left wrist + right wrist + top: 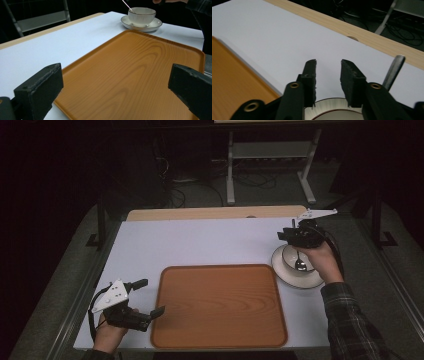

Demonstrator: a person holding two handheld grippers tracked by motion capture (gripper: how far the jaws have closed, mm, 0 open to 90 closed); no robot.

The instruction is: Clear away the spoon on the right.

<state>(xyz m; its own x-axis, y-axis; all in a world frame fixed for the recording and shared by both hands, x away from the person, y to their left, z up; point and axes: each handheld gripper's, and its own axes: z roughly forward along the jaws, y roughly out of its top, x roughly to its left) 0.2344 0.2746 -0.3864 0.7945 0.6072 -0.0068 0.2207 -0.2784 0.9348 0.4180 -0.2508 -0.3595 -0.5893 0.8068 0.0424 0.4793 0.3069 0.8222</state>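
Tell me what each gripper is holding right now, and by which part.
Nothing is held. The left gripper hangs open at the tray's left edge. The right gripper is above the bowl, its jaws apart, with the spoon handle outside them.

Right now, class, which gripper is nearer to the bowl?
Right. The right gripper hovers just over the bowl on its saucer. The left gripper sits across the tray, at its other side.
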